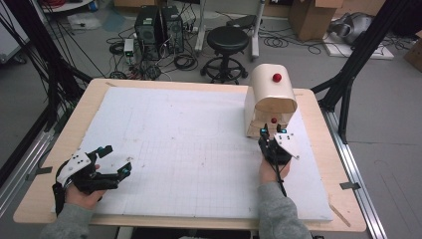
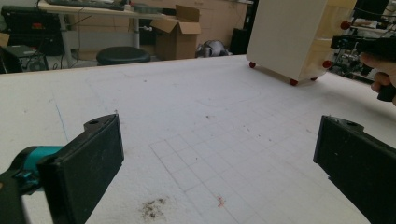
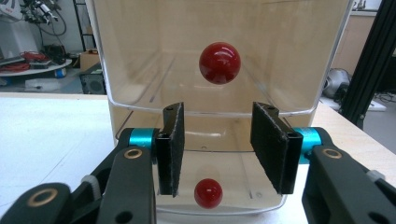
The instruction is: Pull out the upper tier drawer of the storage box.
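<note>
A cream wooden box (image 1: 271, 97) with a rounded top stands at the table's far right. Its front has clear panels (image 3: 154, 56), an upper red knob (image 3: 220, 62) and a lower red knob (image 3: 208, 192). My right gripper (image 3: 218, 140) is open right in front of the box, level between the two knobs. The lower knob sits just below the gap and the pads (image 3: 273, 147) do not touch it. From above, my right gripper (image 1: 273, 131) points at the box's base near the small knob (image 1: 273, 120). My left gripper (image 1: 117, 159) rests wide open at the near left, holding nothing.
A white gridded foam sheet (image 1: 189, 144) covers the wooden table (image 1: 318, 104). The left gripper (image 2: 219, 158) looks across it to the box (image 2: 289, 37) and the other hand (image 2: 380, 70). A black stool (image 1: 227, 40), computer towers and cables stand beyond the far edge.
</note>
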`<state>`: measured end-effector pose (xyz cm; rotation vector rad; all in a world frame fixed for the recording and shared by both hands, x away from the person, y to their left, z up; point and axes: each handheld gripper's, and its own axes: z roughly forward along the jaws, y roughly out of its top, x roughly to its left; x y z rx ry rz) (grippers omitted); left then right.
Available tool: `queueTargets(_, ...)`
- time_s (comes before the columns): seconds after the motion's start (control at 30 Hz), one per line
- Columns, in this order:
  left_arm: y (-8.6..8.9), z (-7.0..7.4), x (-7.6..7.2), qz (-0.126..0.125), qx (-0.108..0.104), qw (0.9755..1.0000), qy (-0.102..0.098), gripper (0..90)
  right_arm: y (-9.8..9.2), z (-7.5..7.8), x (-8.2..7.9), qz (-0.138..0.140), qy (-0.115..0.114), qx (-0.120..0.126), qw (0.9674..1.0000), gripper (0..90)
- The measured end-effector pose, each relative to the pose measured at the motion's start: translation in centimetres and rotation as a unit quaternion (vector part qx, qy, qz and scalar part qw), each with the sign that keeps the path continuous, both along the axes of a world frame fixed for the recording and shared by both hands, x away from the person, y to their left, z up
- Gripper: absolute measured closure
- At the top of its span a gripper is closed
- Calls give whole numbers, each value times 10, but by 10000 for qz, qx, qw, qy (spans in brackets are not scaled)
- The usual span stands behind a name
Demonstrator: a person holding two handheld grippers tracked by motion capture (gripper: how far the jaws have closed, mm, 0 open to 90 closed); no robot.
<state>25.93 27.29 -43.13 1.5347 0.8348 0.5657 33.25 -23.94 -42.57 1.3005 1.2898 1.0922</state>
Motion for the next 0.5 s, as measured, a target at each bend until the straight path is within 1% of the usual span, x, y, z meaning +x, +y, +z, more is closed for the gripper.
queueTargets(0.3, 0, 0, 0, 9, -3, 10000, -1, 21, 1, 0, 0, -23, 7, 52, 10000, 548)
queueTargets(0.47, 0, 0, 0, -4, -3, 10000, 0, 21, 2, 0, -1, -3, -8, 4, 10000, 548)
queueTargets(0.5, 0, 0, 0, -5, -1, 10000, -1, 21, 2, 1, -1, -14, -39, -33, 10000, 547)
